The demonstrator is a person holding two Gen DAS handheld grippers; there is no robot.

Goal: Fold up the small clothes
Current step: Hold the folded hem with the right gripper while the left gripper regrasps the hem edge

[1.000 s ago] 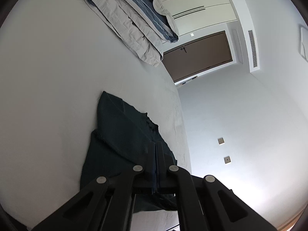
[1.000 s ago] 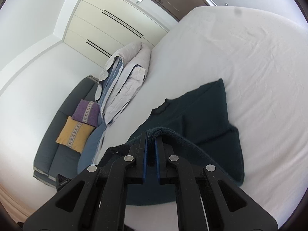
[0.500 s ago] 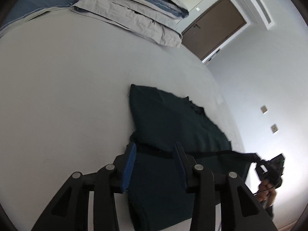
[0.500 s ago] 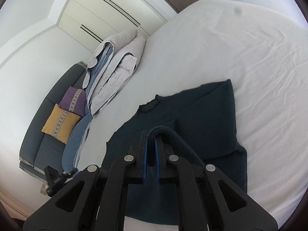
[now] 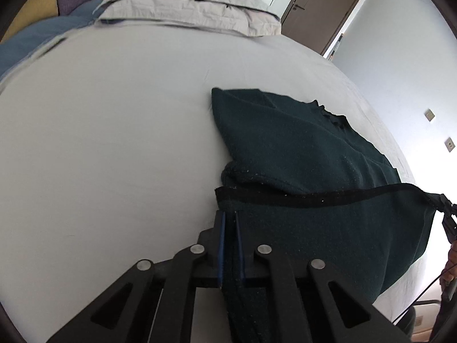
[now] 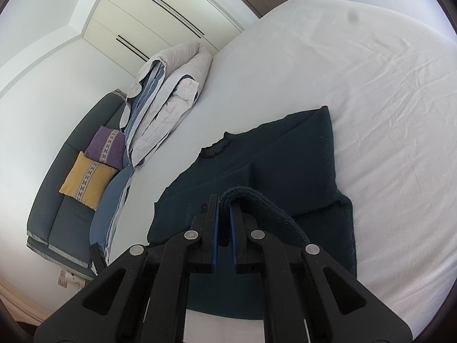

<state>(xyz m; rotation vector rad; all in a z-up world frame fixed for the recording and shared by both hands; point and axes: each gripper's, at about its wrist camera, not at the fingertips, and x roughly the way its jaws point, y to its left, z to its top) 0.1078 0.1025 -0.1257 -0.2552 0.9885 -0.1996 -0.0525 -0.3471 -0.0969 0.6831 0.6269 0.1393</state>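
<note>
Since a second ago my left gripper (image 5: 230,217) has tipped downward and rolled — the wall and door that filled its view have slid to the upper right, and the white bed (image 5: 108,131) now fills most of the frame. Half a second ago its jaws stood apart around the hem; now they are pressed together on the lower left corner of the dark green sweater (image 5: 300,154), cloth running down between the blue pads.

Across the left view the sweater's black-edged hem stretches from my left gripper at lower centre to my right gripper (image 5: 441,201) at the far right edge, where a hand (image 5: 452,260) shows below it. Beyond the lifted hem the rest of the garment lies flat on the sheet, collar toward the upper right.

From the right view, my right gripper (image 6: 224,220) sits at lower centre, jaws closed on a thick roll of hem that arches out to the right. Its pinch looks unchanged, though the sweater (image 6: 288,157) has drawn closer. A folded duvet (image 6: 168,94) lies at the head of the bed, upper left; further left, a grey sofa (image 6: 71,208) holds a purple cushion (image 6: 107,147) and a yellow cushion (image 6: 85,180).
</note>
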